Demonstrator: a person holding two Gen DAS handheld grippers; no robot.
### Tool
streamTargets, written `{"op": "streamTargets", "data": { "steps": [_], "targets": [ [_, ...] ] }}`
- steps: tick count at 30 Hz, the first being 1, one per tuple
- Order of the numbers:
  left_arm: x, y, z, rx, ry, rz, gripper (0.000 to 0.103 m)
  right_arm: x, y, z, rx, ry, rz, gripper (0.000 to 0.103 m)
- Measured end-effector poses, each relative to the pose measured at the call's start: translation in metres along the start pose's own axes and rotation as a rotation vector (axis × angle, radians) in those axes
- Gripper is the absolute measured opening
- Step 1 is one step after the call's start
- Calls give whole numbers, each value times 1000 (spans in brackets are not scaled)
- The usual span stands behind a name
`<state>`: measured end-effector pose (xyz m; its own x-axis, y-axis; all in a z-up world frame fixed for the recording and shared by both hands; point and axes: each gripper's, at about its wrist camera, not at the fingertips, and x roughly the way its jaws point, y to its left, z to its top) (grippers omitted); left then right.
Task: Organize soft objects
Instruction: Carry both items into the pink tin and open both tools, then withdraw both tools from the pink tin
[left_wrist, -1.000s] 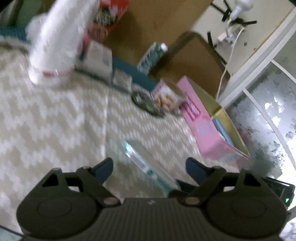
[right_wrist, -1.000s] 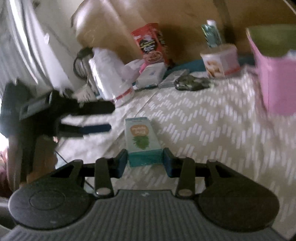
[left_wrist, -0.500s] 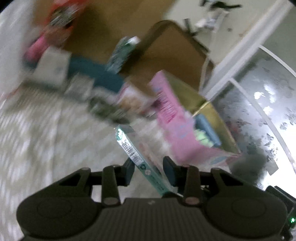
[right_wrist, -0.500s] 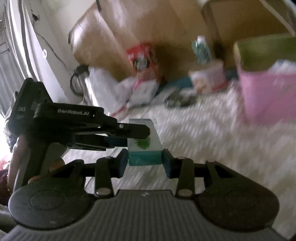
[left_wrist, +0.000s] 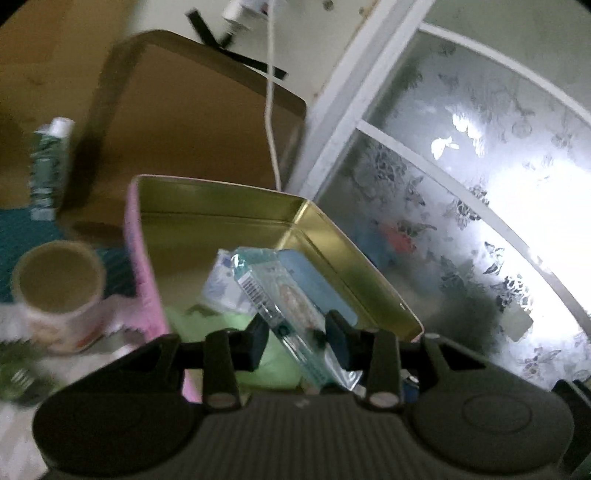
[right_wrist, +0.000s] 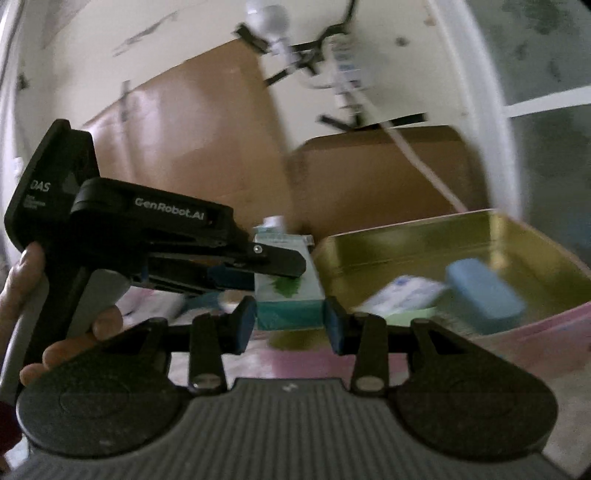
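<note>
A clear-wrapped packet (left_wrist: 291, 314) sits pinched in the left gripper's (left_wrist: 298, 338) jaws, tilted above the pink tin (left_wrist: 144, 266). The right gripper (right_wrist: 290, 325), angled slightly downward, clamps a teal box (right_wrist: 288, 299) beside the tin's rim.

Tin (left_wrist: 255, 206): pink outside, gold inside, holding a pale green item (left_wrist: 221, 325) and a blue block (right_wrist: 484, 291). Packet (left_wrist: 284, 306) clear teal with barcode; box (right_wrist: 291, 295) white, green leaf print, teal end. Window (left_wrist: 461, 192), 2 o'clock: frosted floral pattern
</note>
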<state>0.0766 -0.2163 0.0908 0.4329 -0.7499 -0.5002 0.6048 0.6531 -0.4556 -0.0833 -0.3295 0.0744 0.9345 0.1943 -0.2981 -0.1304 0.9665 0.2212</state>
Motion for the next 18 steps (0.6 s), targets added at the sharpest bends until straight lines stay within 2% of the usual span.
{"op": "streamTargets", "data": {
  "steps": [3,5,8,9,11,13,18],
  "targets": [
    [27,4,6,7,12,25,37,13,-15,2,9,12,-50,43],
    [44,9,9,8,21,74,49,29,-20,5,-3,34,-87,43],
    [49,16,8,4,24,157,50,65,-17,4,-76,96,-203,46],
    [43,18,6,-6,18,149,50,73,-18,3,-97,121,-233,46],
    [25,19,0,2,-7,129,57,75,-20,2,-75,115,-223,45],
    [2,18,-9,26,-47,146,60,65,-18,2,-43,79,-209,45],
    [-47,20,-37,35,-87,122,64,34,-2,-1,-26,-23,-239,45]
  ]
}}
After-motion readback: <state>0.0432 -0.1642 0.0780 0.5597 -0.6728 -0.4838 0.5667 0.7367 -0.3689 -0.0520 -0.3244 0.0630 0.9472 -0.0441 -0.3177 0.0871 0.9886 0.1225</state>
